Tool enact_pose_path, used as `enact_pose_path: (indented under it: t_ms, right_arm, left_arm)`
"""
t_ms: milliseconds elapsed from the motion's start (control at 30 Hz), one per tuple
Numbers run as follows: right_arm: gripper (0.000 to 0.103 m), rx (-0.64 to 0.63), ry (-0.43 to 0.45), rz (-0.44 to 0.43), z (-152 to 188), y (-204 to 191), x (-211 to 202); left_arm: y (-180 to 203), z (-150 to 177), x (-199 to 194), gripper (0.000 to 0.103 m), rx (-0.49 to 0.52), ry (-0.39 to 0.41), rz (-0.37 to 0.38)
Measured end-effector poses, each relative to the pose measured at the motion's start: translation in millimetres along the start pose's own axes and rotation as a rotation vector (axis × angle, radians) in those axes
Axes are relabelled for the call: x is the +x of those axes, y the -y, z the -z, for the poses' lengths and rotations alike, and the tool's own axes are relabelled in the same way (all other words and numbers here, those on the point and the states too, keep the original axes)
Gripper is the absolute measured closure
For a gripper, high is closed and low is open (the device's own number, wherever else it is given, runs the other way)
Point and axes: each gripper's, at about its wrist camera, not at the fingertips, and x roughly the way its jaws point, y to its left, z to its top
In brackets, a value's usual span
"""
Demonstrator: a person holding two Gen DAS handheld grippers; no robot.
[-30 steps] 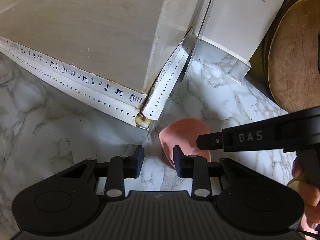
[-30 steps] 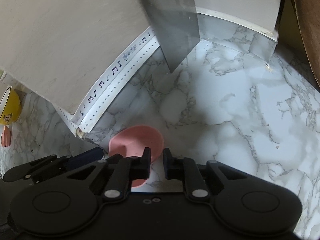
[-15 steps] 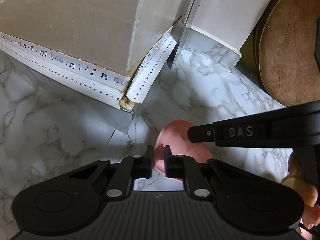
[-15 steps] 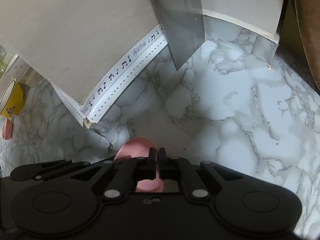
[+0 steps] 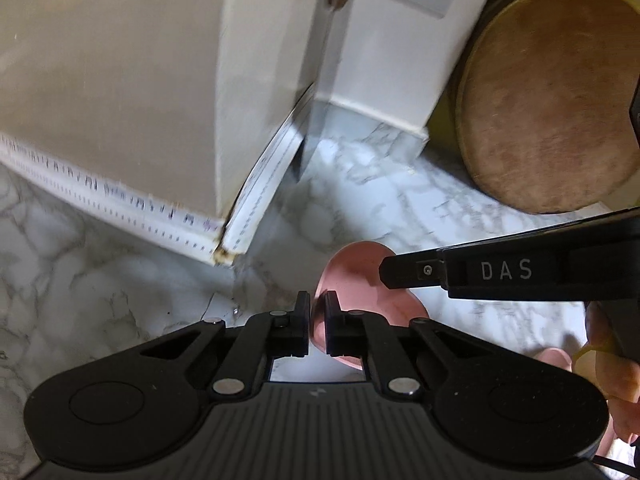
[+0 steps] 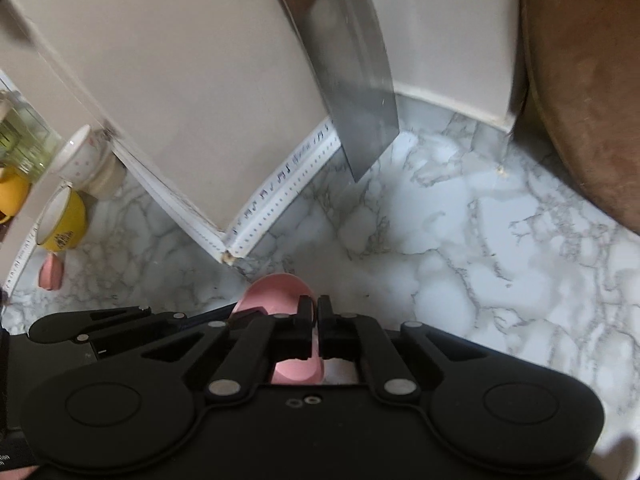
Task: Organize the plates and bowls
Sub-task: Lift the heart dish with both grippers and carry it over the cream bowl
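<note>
Both grippers are pinching the rim of one pink bowl (image 5: 362, 280) from opposite sides, holding it tilted over the marble-patterned counter (image 6: 460, 248). The left gripper (image 5: 317, 320) is clamping the bowl's near-left rim, its jaws having just been closing onto that thin edge, which is sitting between them. The right gripper (image 6: 314, 326) is gripping the rim likewise, its jaws drawn almost together with the pink wall squeezed between them. In the left wrist view the right gripper is reaching in from the right, with fingers of a hand (image 5: 616, 384) showing at the edge. Behind the bowl a beige box (image 5: 120, 80) with music-note trim is standing on the counter, and a round wooden board (image 5: 548, 96) is leaning at the right. In the right wrist view a yellow cup (image 6: 64, 220) is lying far left.
</note>
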Motion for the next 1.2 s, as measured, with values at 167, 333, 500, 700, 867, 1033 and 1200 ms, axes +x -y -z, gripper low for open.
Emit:
enact_pose_path:
  t_ms: [167, 333, 500, 700, 867, 1033, 1200]
  right_arm:
    - [0.1, 0.002, 0.025, -0.009, 11.6, -2.1, -32.4]
    - [0.1, -0.012, 0.02, -0.013, 29.0, -4.7, -53.1]
    - [0.1, -0.018, 0.014, -0.019, 47.4, -5.6, -64.5]
    - [0.1, -0.017, -0.001, -0.029, 68.8, -6.0, -69.2]
    - [0.1, -0.038, -0.018, -0.023, 83.5, -9.8, -67.2]
    - [0.1, -0.048, -0.043, -0.014, 93.0, -12.5, -58.9]
    - [0.1, -0.063, -0.062, 0.009, 98.4, -15.9, -49.7]
  left_arm:
    - [16.0, 1.3, -28.3, 0.097, 0.015, 0.02, 0.019]
    - [32.1, 10.9, -49.6, 0.097, 0.036, 0.015, 0.026]
    - [43.1, 25.0, -64.1, 0.097, 0.045, 0.003, 0.033]
    - [51.9, 45.1, -73.7, 0.097, 0.056, -0.013, 0.03]
    - [55.1, 62.0, -76.6, 0.097, 0.064, -0.034, 0.02]
    - [55.2, 74.4, -72.6, 0.097, 0.066, -0.053, 0.005]
    - [54.4, 82.3, -65.4, 0.097, 0.071, -0.076, -0.009]
